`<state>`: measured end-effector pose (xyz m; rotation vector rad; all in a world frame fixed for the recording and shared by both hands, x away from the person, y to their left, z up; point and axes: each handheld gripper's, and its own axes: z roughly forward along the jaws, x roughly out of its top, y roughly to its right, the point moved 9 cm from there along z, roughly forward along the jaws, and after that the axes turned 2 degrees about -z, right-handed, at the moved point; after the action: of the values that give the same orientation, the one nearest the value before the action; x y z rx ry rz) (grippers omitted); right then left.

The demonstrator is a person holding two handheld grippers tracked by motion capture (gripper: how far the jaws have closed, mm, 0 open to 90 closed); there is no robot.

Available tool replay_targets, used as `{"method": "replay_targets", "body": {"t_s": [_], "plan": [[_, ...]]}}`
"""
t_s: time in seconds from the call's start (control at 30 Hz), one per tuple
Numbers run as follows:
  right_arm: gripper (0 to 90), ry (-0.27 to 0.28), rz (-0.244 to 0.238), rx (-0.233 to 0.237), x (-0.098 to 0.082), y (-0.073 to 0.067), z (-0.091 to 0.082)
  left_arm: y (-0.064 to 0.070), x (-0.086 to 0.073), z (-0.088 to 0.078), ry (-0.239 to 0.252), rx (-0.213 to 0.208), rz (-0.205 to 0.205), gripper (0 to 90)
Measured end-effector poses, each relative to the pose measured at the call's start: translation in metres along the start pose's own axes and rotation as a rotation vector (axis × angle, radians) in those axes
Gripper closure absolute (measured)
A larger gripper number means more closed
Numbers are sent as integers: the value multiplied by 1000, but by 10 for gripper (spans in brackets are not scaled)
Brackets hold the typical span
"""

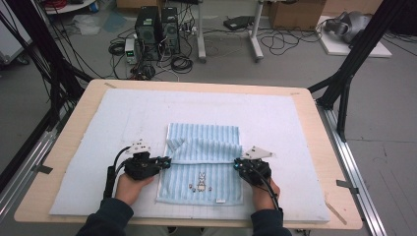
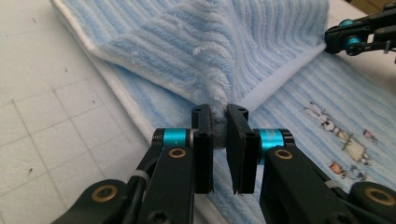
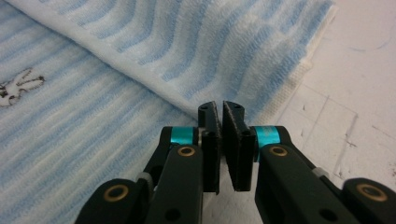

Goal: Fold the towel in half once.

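High view: left gripper (image 1: 166, 162) and right gripper (image 1: 237, 165) each pinch the towel (image 1: 204, 145) fold's edge between pressed fingers, keeping it taut for folding.

- The left gripper (image 1: 166, 161) lies low and level, its jaws pointing toward the right gripper (image 1: 236, 164).
- In the left gripper view its jaws are pinched together on a bunched fold of the towel (image 2: 261, 51).
- The right gripper's jaws stand nearly together, nipping the towel's edge.
- Both hands, the left hand (image 1: 129, 186) and the right hand (image 1: 261, 192), grasp the gripper bodies from below, dark sleeves entering from the bottom edge.
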<state>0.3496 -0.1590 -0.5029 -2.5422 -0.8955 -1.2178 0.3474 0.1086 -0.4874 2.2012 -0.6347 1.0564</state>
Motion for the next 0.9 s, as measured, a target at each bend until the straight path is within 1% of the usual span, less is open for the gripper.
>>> {"method": "replay_targets", "body": {"t_s": [0.07,0.13,0.17,0.3,0.4,0.57,0.63,0.67,0.9], "plan": [[864,8,-2,5,1,-3,-3,1,2,-4,11,-9,-2,811],[864,23,-18,14,2,-7,-8,3,3,-8,17,-15,-2,810],[865,28,-19,19,2,-9,-10,3,3,-10,21,-16,1,810],[865,57,-37,28,2,-15,-23,11,1,-21,32,-36,7,810],[864,69,-51,38,2,-21,-34,16,-6,-28,19,-41,31,809],[864,82,-75,55,-2,-35,-50,25,-19,-39,14,-72,19,809],[864,82,-88,55,-4,-40,-55,28,-24,-44,17,-82,16,809],[864,86,-88,59,-5,-43,-57,31,-25,-46,20,-93,6,809],[864,95,-102,68,-14,-54,-72,37,-41,-53,2,-99,12,806]]}}
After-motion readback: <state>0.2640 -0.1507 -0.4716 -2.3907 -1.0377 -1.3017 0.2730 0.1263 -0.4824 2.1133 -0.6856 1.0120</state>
